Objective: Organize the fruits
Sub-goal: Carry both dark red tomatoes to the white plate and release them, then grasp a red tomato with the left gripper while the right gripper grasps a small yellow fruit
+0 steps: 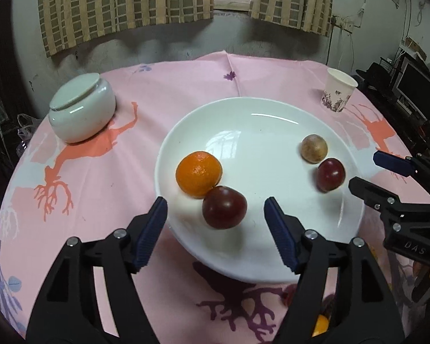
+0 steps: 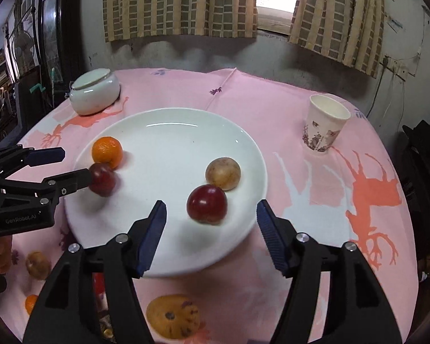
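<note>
A white plate (image 1: 258, 132) (image 2: 172, 137) sits mid-table on the pink cloth. On its left side lie an orange (image 1: 199, 173) (image 2: 107, 152) and a dark red plum (image 1: 224, 207) (image 2: 103, 182). On its right side lie a tan round fruit (image 1: 314, 148) (image 2: 223, 173) and a brighter red plum (image 1: 331, 175) (image 2: 207, 204). My left gripper (image 1: 215, 202) (image 2: 74, 164) is open, the dark plum lying loose between its blue pads. My right gripper (image 2: 211, 204) (image 1: 365, 170) is open too, straddling the brighter plum without touching it.
A white lidded jar (image 1: 81, 111) (image 2: 96, 94) stands at the back left, a paper cup (image 1: 339, 90) (image 2: 325, 127) at the back right. Near the front edge lie a tan fruit (image 2: 37, 265), a small orange (image 2: 31, 304) and a speckled yellow bun (image 2: 173, 319).
</note>
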A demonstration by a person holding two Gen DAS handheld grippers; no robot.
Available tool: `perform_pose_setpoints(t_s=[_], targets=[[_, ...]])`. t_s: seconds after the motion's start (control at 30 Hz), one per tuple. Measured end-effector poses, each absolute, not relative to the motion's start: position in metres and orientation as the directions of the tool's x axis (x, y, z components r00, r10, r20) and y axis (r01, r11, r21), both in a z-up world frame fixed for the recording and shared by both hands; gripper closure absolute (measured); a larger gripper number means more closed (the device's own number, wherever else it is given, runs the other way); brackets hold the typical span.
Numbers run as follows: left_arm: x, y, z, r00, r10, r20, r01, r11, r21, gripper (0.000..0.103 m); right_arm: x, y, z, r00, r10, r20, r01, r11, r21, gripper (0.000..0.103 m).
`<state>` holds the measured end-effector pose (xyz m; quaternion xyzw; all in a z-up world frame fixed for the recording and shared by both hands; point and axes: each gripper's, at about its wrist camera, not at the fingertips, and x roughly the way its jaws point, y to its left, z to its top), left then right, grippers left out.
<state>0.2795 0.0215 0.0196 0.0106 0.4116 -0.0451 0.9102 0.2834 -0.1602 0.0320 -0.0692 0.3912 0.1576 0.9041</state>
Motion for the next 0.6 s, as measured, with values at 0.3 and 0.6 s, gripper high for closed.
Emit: perform_pose_setpoints(t_s=[0.3, 0.6], targets=[[0.158, 0.013, 0.042, 0.709, -0.202, -0.676, 0.227, 0.972, -0.053, 0.015, 0.157, -0.173, 0.070, 0.688, 0.347, -0.637, -0.395, 0.916, 0.073, 0.001], [0.087, 0.000, 0.010, 0.644, -0.313, -0.698, 0.407, 0.913, -0.035, 0.006, 0.098, -0.183, 0.059, 0.757, 0.379, -0.532, -0.428, 0.903, 0.035, 0.001]])
